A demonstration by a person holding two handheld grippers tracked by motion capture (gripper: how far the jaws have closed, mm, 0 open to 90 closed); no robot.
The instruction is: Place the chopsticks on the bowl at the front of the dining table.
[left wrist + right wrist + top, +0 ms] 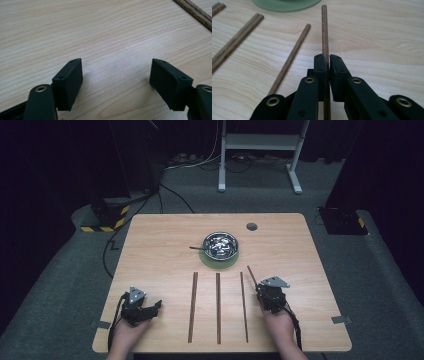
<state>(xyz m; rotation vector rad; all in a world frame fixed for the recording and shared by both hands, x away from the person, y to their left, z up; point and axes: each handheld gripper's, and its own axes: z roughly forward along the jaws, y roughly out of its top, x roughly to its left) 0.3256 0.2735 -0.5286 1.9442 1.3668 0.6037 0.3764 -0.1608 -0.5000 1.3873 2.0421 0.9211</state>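
Note:
My right gripper (329, 58) is shut on a thin brown wooden stick (324, 30), which runs between the pads and points toward a green mat (284, 5). In the high view that gripper (261, 292) sits right of centre, with the held stick (251, 274) angling up and to the left. A single stick (292, 55) lies on the table just left of the held one. My left gripper (116, 72) stands open over bare wood with nothing between its jaws, and it rests near the table's front left (155, 306).
Three lines of sticks (218, 307) lie side by side along the middle of the wooden table (150, 250). Behind them a metal bowl (220, 245) stands on the green mat (220, 263), a thin handle (196, 248) poking out to its left. A round grommet (251, 226) sits near the far edge.

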